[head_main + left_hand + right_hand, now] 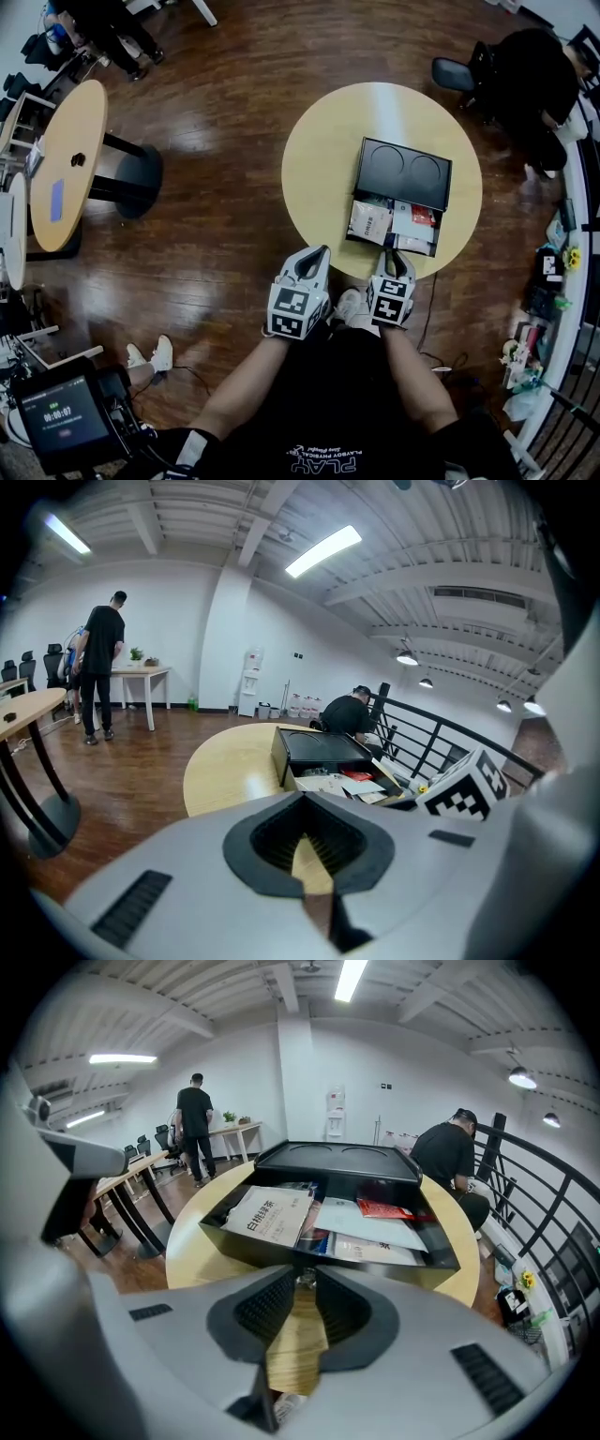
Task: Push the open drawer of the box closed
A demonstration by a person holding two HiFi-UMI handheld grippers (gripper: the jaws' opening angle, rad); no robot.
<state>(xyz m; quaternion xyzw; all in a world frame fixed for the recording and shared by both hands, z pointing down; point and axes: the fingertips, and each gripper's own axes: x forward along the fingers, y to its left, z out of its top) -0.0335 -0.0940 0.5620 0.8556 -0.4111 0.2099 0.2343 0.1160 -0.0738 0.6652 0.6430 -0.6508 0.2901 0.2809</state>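
– Drawer (394, 225) position, from the head view?
– Pulled out of the black box (405, 172) on the round table (319, 159) and crammed with packets and papers. Its front wall stands directly ahead of the right gripper (398, 258), tip right at it; whether they touch cannot be told. The left gripper (317, 253) hovers alongside at the table's near edge, with the drawer ahead and to its right.
– Left gripper view?
– The left gripper's jaws meet at the tips, with nothing between them. The box and open drawer sit ahead, to the right of the jaws. The right gripper's marker cube (464, 794) shows close on the right.
– Right gripper view?
– The jaws are drawn close together, a sliver of tabletop showing between them, nothing pinched. The drawer's front wall spreads just beyond the tips. Inside, a white packet (272, 1215) lies ahead to the left and a red packet (384, 1209) farther back to the right.
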